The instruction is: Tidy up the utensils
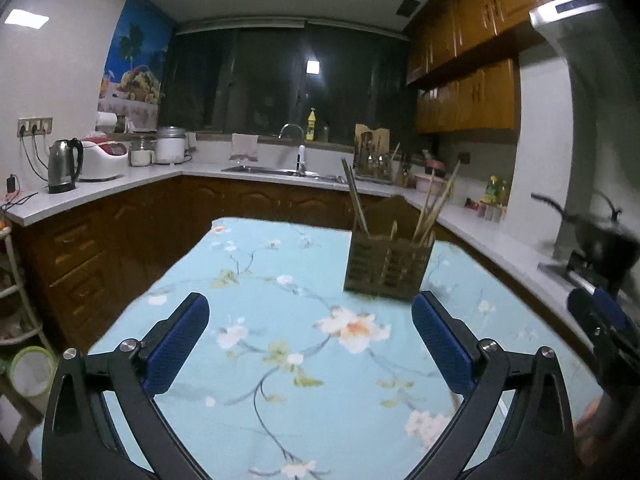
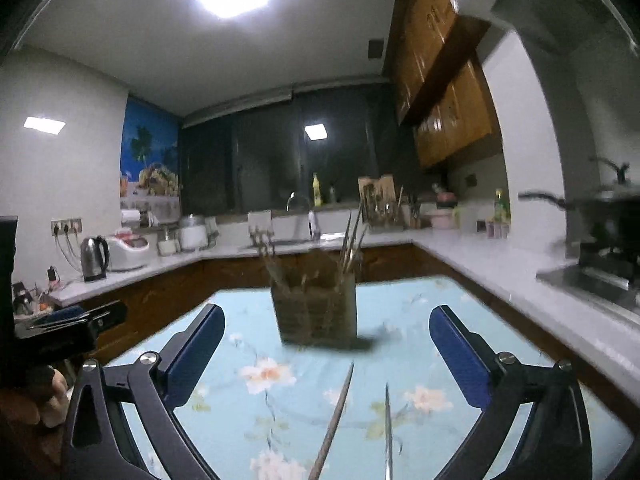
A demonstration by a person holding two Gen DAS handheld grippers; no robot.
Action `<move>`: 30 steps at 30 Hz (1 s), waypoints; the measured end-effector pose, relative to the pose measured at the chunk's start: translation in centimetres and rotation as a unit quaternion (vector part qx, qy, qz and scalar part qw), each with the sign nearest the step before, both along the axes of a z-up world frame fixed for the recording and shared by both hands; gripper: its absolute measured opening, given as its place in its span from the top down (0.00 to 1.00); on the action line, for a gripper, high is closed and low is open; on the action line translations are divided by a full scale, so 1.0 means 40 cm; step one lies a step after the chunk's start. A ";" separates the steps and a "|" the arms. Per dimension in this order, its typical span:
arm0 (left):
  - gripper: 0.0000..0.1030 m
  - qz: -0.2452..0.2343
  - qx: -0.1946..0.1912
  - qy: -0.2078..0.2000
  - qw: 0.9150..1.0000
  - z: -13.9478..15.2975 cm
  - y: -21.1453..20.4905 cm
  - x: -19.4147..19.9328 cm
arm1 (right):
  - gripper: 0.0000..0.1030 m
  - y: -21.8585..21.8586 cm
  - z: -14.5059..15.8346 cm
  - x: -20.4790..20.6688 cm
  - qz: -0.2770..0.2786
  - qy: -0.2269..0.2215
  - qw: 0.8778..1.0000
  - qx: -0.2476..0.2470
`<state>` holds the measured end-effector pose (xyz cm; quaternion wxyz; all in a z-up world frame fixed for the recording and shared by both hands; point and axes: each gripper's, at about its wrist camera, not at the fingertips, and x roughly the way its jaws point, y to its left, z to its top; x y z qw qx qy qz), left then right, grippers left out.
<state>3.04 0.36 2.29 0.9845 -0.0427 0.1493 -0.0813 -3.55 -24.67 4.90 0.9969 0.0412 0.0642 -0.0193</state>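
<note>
Both jaws were spread wide, grasping nothing. We noted the wooden utensil holder [image 1: 387,264] ahead of the left gripper [image 1: 310,338], toward its right jaw. Two chopsticks [image 2: 336,416] lay on the worktop [image 2: 400,360] between the right gripper's [image 2: 326,350] jaws, short of the holder.

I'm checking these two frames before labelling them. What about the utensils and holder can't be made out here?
- Two thin sticks lying on the floral tablecloth: right wrist view, lower ends cut off by the bottom edge; material unclear.
- Brown slatted utensil holder: right wrist view, motion-blurred, compartments unreadable.
- Same holder: left wrist view, its walls hide the lower parts of the upright sticks; their count is uncertain.
- Right gripper: left wrist view, blurred and cut off by the right edge.
</note>
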 end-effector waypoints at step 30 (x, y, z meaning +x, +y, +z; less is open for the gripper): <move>0.00 0.003 0.040 0.034 0.999 -0.101 -0.060 -0.010 | 0.00 -0.044 -0.090 -0.002 0.014 0.046 0.998 0.039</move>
